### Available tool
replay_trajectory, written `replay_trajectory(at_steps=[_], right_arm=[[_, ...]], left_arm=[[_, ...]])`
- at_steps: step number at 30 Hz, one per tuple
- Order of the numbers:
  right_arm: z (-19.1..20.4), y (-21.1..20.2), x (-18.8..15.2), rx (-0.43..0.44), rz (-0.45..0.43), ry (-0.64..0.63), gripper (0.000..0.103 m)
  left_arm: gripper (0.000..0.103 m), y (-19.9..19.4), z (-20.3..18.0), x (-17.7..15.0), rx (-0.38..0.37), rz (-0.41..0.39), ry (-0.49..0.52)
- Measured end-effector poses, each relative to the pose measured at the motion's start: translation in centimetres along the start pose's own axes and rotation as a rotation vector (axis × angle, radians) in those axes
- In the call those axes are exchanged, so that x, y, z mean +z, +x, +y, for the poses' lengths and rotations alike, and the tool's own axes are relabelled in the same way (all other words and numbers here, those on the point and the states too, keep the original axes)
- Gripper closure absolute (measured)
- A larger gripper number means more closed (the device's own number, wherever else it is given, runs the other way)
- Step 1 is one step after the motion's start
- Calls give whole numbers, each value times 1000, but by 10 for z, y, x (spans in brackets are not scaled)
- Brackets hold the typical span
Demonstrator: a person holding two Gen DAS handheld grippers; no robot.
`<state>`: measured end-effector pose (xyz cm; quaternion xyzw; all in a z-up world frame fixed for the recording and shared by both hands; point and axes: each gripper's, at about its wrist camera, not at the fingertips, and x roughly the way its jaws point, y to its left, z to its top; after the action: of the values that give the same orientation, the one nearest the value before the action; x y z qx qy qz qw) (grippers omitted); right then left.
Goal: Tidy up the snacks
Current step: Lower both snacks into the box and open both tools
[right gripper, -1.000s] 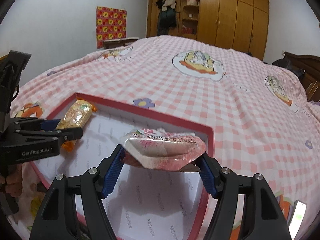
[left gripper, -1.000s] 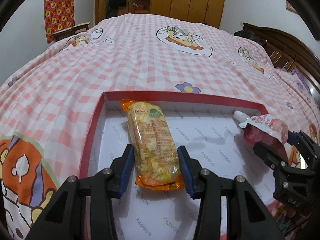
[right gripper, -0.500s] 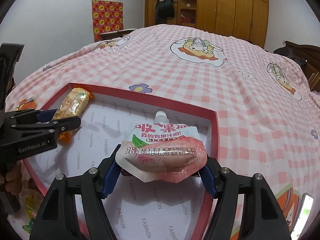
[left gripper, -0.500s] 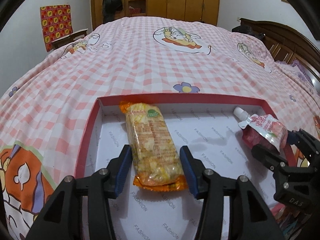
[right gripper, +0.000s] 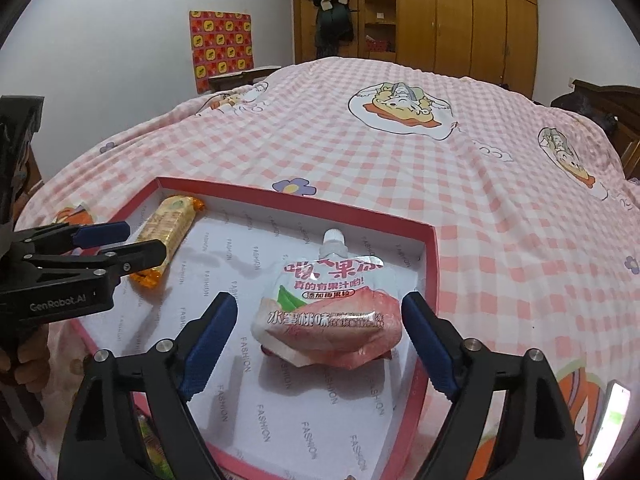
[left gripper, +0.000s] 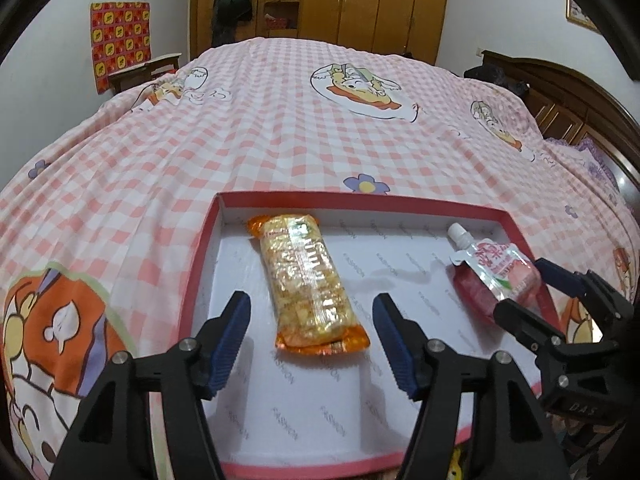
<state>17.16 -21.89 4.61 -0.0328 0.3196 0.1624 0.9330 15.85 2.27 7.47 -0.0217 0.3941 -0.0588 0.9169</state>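
Note:
A red-rimmed shallow box (left gripper: 202, 248) with a white printed floor lies on the bed; it also shows in the right wrist view (right gripper: 434, 256). A yellow snack bar in an orange-ended wrapper (left gripper: 306, 280) lies in its left part, also seen in the right wrist view (right gripper: 168, 226). A pink peach jelly pouch with a white cap (right gripper: 332, 308) lies in its right part, also in the left wrist view (left gripper: 494, 270). My left gripper (left gripper: 312, 340) is open just behind the bar's near end. My right gripper (right gripper: 320, 340) is open on either side of the pouch, not touching it.
The box sits on a pink checked bedspread (left gripper: 280, 128) with cartoon prints. A wooden wardrobe (left gripper: 360, 4) stands at the far wall and a dark headboard (left gripper: 560, 92) at the right. More snack wrappers (right gripper: 152, 452) show below the box's near edge.
Both grippers have opened and drawn back. The snack bar and the pouch, held before, now lie free on the box floor.

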Motion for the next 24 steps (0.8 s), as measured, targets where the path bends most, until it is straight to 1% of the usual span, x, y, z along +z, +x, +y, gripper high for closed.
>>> replay_trajectory(at_steps=[12, 19, 24], right_arm=[[2, -34, -7, 40, -32, 36, 17], [4, -54, -18, 76, -25, 65, 17], [8, -65, -28, 77, -16, 63, 17]], left_arm=[[36, -38, 3, -17, -13, 0, -32], [36, -57, 3, -32, -13, 4, -42], [36, -62, 1, -45, -13, 26, -38]])
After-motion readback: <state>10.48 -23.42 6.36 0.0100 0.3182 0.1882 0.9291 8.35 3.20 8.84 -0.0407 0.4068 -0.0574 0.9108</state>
